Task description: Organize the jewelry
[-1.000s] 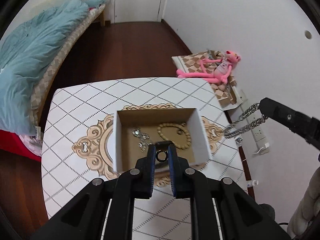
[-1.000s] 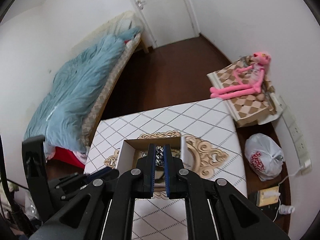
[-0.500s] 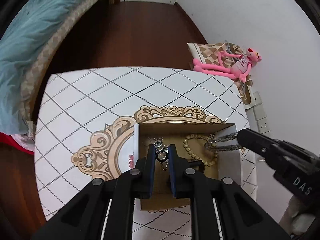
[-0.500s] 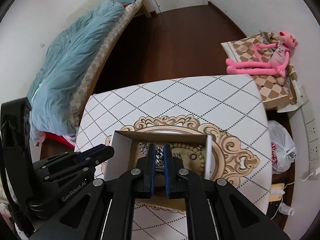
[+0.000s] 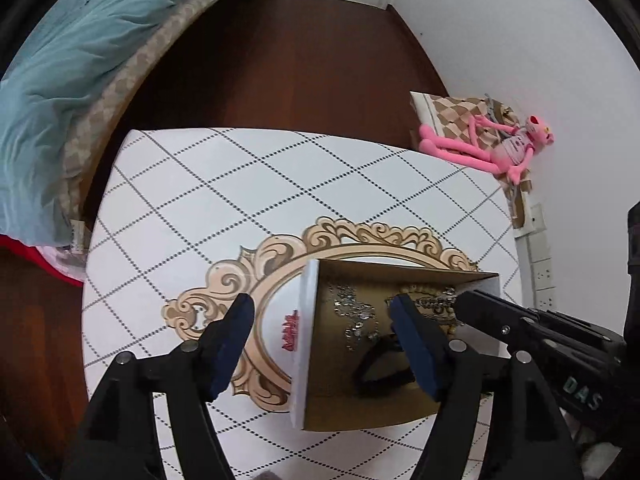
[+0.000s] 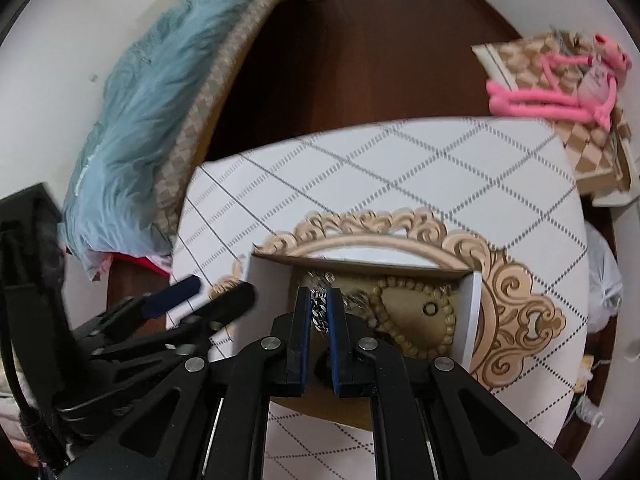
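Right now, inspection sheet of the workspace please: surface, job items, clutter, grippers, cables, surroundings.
Surface: white table with diamond lines and a gold scroll print.
Job's things: open cardboard box holds a bead bracelet, a small ring and a silver necklace; silver chain over the box.
Clutter: nothing seen on the table beyond the box.
Grippers: left gripper open, straddling the box's left wall; right gripper shut on the silver chain.
Cables: nothing seen on the table.
Surroundings: bed with blue blanket, pink plush toy, wall sockets, plastic bag on the floor.
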A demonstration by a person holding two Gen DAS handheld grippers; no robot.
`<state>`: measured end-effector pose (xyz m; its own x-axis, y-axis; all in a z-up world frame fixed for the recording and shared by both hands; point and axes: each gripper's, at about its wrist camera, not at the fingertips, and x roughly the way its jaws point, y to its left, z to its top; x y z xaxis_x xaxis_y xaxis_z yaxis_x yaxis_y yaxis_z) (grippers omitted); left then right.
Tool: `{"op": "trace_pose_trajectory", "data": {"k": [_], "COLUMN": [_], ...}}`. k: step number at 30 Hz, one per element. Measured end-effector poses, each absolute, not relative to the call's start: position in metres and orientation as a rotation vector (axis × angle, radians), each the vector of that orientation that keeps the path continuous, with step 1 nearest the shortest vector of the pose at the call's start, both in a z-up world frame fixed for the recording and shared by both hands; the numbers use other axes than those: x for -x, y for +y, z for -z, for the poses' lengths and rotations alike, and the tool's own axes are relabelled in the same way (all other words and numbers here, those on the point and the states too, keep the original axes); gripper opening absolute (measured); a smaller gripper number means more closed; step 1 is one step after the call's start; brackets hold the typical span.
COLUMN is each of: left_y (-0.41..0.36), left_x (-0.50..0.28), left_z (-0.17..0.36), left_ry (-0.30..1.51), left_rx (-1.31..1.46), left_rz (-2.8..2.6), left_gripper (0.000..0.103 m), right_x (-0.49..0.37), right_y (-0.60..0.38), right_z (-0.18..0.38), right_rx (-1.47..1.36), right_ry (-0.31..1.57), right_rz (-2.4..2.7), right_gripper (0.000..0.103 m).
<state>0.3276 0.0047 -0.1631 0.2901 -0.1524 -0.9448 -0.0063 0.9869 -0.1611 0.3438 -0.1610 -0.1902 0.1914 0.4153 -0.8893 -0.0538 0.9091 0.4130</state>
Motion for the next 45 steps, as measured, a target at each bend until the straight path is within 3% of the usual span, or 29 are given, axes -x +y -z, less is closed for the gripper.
{"op": "trace_pose_trajectory", "data": {"k": [2, 5, 9, 10, 12, 15, 21, 30, 45], "left_y": [0.004, 0.004, 0.003, 0.002, 0.000, -0.002, -0.008, -0.014, -0.011], "left_x": [-0.325, -0.321, -0.311, -0.307, -0.300, -0.292, -0.274, -0.243, -0.141], "left_z": [0.161, 0.157, 0.151, 0.148, 0.147, 0.149, 0.151, 0.125, 0.028], "left_ry": [1.262, 1.237, 1.181, 1.156, 1.125, 1.124, 1.140, 1.104, 0.949], "left_rx": [0.108, 0.061, 0.015, -0.004, -0.045, -0.055, -0.048, -0.037, -0.008], "left_rz": [0.078, 0.050, 0.015, 0.001, -0.021, -0.020, -0.009, -0.005, -0.010], "left_gripper": [0.088, 0.089, 0.102, 0.102, 0.102, 0.103, 0.103, 0.103, 0.102], "right_x": [-0.344, -0.341, -0.330, -0.328, -0.319, -0.305, -0.280, -0.247, -0.143], "right_y": [-0.165, -0.173, -0.179, -0.180, -0.182, -0.187, -0.192, -0.201, -0.193], "right_z": [0.195, 0.195, 0.187, 0.185, 0.183, 0.183, 0.186, 0.162, 0.044], "right_rx": [-0.305, -0.273, -0.169, -0.143, -0.088, -0.026, 0.038, 0.010, 0.031], "right_ry": [1.363, 1.364, 1.327, 1.321, 1.308, 1.284, 1.268, 1.218, 0.975], "right_rz": [-0.314, -0.269, -0.192, -0.173, -0.125, -0.065, 0.028, 0.071, 0.086], "right_gripper": [0.009, 0.013, 0.049, 0.053, 0.075, 0.096, 0.102, 0.102, 0.102]}}
